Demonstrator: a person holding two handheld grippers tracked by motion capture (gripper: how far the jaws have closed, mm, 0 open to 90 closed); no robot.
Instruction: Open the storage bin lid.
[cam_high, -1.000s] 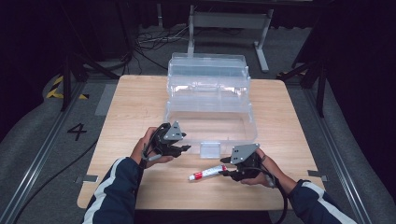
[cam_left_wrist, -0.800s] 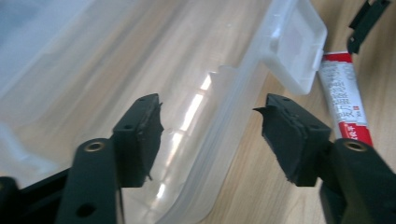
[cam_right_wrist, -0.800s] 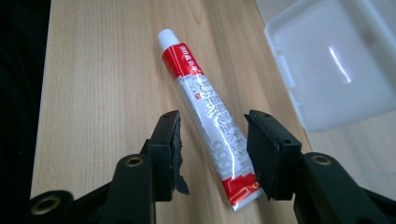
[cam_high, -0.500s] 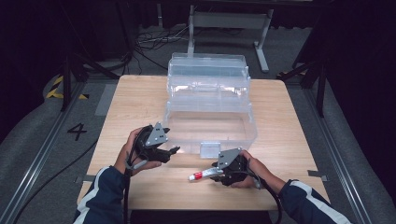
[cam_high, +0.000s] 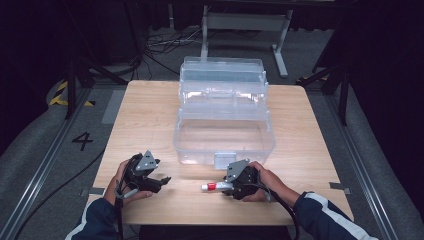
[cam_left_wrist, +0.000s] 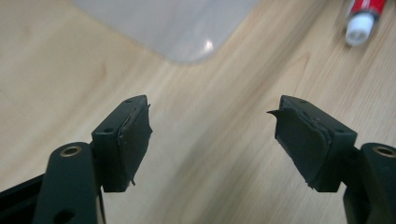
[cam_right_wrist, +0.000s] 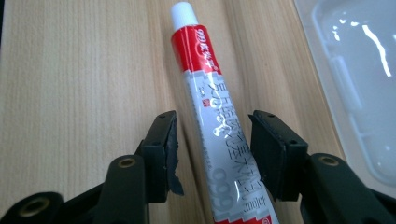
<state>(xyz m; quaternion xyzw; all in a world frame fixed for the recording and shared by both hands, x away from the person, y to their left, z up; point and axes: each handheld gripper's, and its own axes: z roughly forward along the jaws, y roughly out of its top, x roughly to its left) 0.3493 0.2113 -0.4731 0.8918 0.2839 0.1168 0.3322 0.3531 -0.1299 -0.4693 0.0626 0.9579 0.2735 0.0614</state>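
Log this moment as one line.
left gripper: open, empty, jaws just opening | right gripper: open, around tube on table | box: open

Tube (cam_right_wrist: 219, 135): slim squeeze tube, silver-white body with printed characters, red band at neck, white screw cap. Cap closed. Lies flat on wooden counter (cam_high: 150, 115), near front edge, just in front of clear plastic box (cam_high: 225, 135), not touching it. In high view tube (cam_high: 212, 187) points cap to left, tail end toward right hand-held gripper (cam_high: 231, 187). Body lies between that gripper's two pads; small gap visible on each side.
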